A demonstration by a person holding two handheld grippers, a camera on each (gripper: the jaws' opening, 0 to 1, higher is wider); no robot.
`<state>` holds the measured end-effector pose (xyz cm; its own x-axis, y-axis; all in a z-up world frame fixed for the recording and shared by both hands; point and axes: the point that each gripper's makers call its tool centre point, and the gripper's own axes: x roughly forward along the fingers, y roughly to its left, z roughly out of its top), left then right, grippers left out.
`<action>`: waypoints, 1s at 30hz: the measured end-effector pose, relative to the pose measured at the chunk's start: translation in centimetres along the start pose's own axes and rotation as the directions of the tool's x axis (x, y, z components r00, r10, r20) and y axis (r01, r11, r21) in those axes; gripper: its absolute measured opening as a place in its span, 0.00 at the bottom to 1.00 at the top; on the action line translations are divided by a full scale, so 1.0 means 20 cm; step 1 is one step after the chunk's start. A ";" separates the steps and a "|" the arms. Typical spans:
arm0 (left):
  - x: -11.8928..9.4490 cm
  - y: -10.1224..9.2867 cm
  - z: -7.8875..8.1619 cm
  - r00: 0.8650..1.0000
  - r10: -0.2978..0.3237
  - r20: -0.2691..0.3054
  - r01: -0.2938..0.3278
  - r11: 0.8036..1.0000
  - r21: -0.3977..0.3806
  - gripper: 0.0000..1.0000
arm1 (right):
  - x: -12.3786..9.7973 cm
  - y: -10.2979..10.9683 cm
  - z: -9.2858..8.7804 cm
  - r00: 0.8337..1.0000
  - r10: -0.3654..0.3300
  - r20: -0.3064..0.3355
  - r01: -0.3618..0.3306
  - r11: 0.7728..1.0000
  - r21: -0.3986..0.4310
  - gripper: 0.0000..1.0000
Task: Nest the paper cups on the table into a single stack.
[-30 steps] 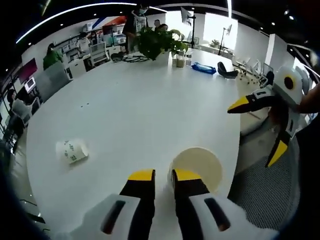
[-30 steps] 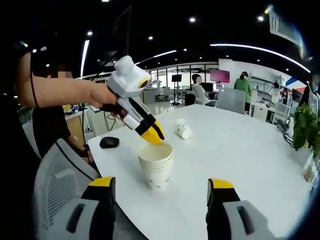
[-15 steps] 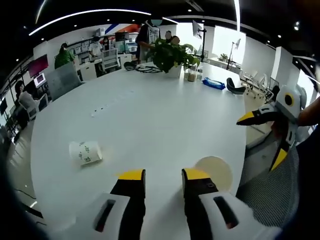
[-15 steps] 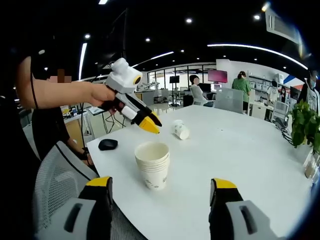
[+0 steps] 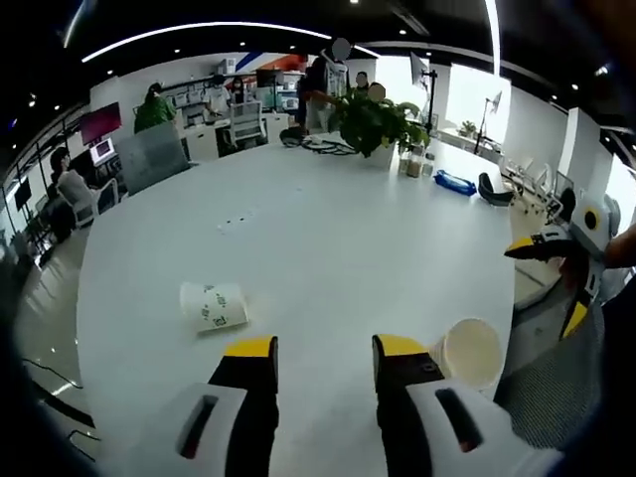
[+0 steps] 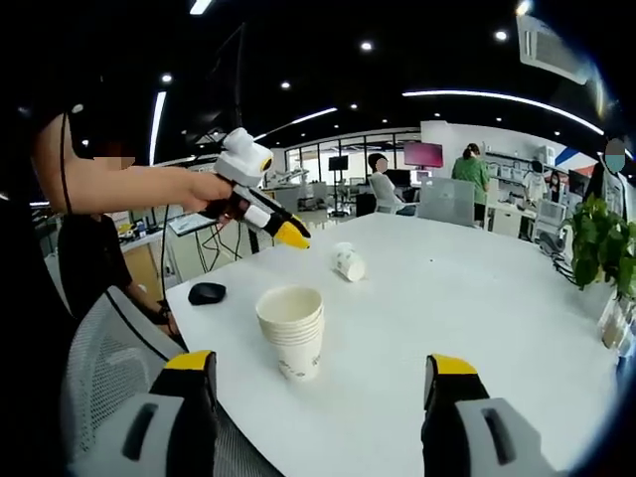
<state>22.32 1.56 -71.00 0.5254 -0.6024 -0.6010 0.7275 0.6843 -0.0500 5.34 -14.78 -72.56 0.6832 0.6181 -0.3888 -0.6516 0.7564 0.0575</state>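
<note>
I am looking over a broad, rounded white worktop [image 5: 328,229] with a smooth matte surface. In the left gripper view my left tongs [image 5: 323,348] are hanging above its near edge, yellow-tipped black jaws parted with nothing between them. In the right gripper view the same tongs [image 6: 289,234] are showing as a white plastic body tapering to a yellow beak, gripped by a person's hand [image 6: 204,189]; the beak is reading as nearly closed from that side, so I am going by the parted jaws in the left gripper view.

My right tongs [image 6: 323,373] are gaping wide and empty, jaws far apart at the bottom of the right gripper view. From the left gripper view they [image 5: 542,283] are hovering off the worktop's edge, spread open.

The stack of paper cups [image 6: 290,331] is standing upright near the worktop's edge, tapered white cones nested with several rolled rims showing, some small print on the outer wall. In the left gripper view its round open mouth [image 5: 471,350] is sitting just beside my left tongs' right jaw.

A single paper cup [image 5: 214,305] is lying on its side, well apart from the stack, white with small green markings; I am seeing it too in the right gripper view [image 6: 347,261], beyond the stack.

A dark computer mouse [image 6: 207,292] is resting near the worktop's edge. A leafy potted plant [image 5: 376,119] is standing at the far side. A grey mesh chair [image 6: 109,368] is sitting just below the edge.
</note>
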 end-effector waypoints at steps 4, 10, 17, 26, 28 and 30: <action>0.01 0.06 0.02 1.000 0.014 0.007 -0.013 1.000 -0.006 0.39 | 0.00 -0.01 -0.01 1.000 -0.008 -0.005 0.008 1.000 0.006 0.86; 0.03 0.16 0.03 0.998 0.061 0.011 -0.061 0.998 -0.015 0.45 | 0.00 -0.03 -0.02 1.000 -0.021 -0.009 0.021 1.000 0.021 0.85; 0.07 0.28 0.04 0.994 0.109 0.014 -0.108 0.994 -0.031 0.53 | 0.01 -0.04 -0.04 0.999 -0.023 -0.028 0.023 0.999 0.029 0.85; 0.15 0.40 0.03 0.990 0.139 0.015 -0.138 0.989 -0.047 0.60 | 0.01 -0.05 -0.05 0.999 -0.028 -0.044 0.030 0.999 0.045 0.84; 0.17 0.42 0.02 0.990 0.139 0.008 -0.138 0.989 -0.048 0.60 | 0.01 -0.05 -0.06 0.998 -0.031 -0.047 0.033 0.998 0.048 0.83; 0.18 0.42 0.02 0.991 0.137 0.008 -0.136 0.989 -0.056 0.60 | 0.01 -0.06 -0.06 0.998 -0.035 -0.049 0.037 0.998 0.052 0.83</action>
<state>30.57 4.90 -73.28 0.6234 -0.5060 -0.5961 0.6233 0.7819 -0.0118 5.82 -15.77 -73.82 0.6885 0.5802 -0.4352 -0.6076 0.7891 0.0907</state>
